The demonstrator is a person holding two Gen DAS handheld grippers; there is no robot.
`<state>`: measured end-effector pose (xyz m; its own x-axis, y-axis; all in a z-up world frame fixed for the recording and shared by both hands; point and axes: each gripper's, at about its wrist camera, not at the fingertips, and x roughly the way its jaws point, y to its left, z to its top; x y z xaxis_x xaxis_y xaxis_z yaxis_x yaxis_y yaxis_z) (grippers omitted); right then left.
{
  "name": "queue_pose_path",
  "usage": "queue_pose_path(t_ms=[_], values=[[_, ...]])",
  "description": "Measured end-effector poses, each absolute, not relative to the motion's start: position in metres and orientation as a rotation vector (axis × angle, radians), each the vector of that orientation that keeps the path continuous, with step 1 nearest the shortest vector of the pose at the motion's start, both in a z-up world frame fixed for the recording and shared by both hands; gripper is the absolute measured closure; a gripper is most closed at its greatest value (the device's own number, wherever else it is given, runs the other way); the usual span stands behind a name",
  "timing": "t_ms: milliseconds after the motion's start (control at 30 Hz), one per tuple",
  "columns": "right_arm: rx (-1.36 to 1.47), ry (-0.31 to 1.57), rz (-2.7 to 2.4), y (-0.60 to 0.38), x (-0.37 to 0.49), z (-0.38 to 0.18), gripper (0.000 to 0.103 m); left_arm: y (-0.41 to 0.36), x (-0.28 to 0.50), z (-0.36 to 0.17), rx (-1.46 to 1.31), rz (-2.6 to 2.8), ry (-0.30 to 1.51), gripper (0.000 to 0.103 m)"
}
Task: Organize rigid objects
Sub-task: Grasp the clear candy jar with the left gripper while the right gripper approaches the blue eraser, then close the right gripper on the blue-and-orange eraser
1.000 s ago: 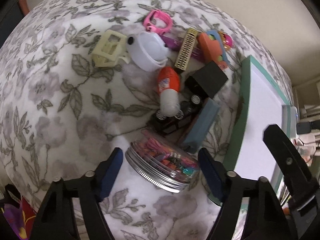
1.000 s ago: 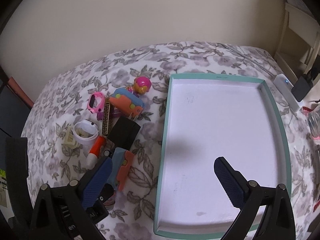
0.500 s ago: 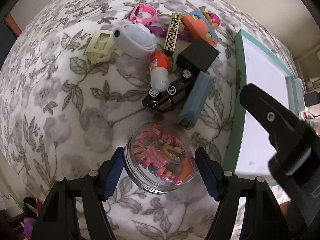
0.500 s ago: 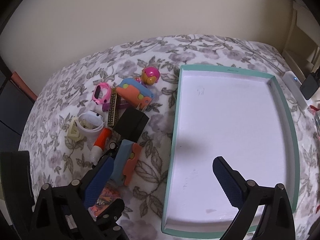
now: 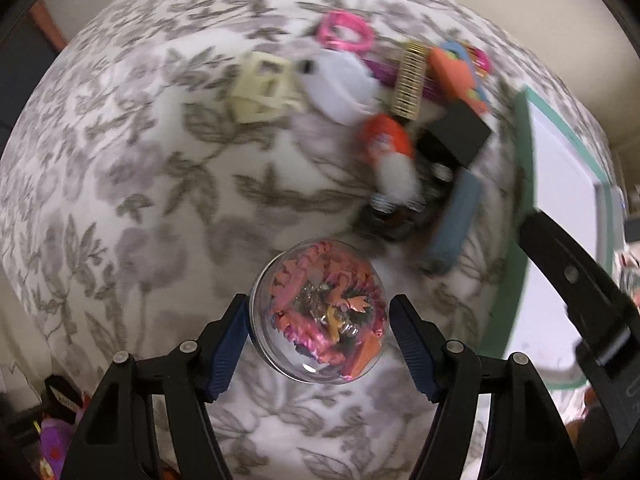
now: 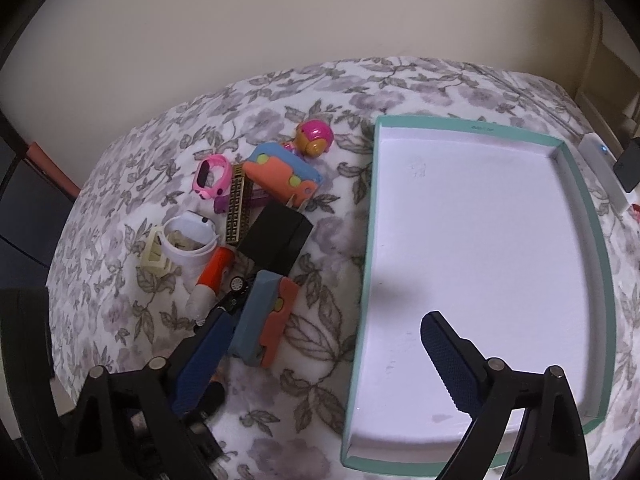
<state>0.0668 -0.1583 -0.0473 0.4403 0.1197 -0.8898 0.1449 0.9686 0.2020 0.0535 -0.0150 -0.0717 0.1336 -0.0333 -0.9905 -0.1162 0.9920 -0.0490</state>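
My left gripper (image 5: 319, 304) is shut on a clear round jar (image 5: 316, 340) of bright clips, seen end-on above the floral blanket. Beyond it lies a blurred pile: a black box (image 5: 456, 136), an orange-and-white tube (image 5: 388, 152), a white cup (image 5: 340, 88) and a pink watch (image 5: 346, 34). My right gripper (image 6: 326, 318) straddles the left rim of the white, teal-edged tray (image 6: 480, 126). Its jaws are closing with nothing between them. A blue-and-orange toy (image 6: 264, 320) lies beside its left finger (image 6: 204, 356).
The pile also holds a cream frame (image 6: 154, 256), a gold patterned bar (image 6: 238, 208), a toy car (image 6: 236, 292), a second blue-and-orange toy (image 6: 280, 172) and a pink-helmeted figure (image 6: 316, 136). A wall stands behind the bed. White and black devices (image 6: 608, 172) lie past the tray's right side.
The jar lay on its side with its metal lid showing; now it sits end-on between the left pads. The right jaws have narrowed a little.
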Motion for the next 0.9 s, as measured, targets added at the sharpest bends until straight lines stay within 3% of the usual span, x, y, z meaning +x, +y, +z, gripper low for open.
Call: queue_pose_path(t_ms=[333,400,533,700,900], values=[[0.256,1.147,0.049,-0.138,0.074,-0.057,0.024,0.022,0.059,-0.071,-0.274,0.079,1.442,0.031],[0.276,1.154,0.062,-0.136,0.076,-0.06,0.032,0.027,0.059,-0.072,-0.29,0.076,1.442,0.031],[0.319,1.165,0.082,-0.134,0.08,-0.065,0.034,0.044,0.053,-0.077,-0.323,0.073,1.442,0.031],[0.342,1.192,0.086,-0.133,0.083,-0.073,0.048,0.07,0.053,-0.082,-0.415,0.058,1.458,0.031],[0.271,1.205,0.089,-0.124,0.083,-0.077,0.052,0.098,0.051,-0.095,-0.492,0.034,1.473,0.03]])
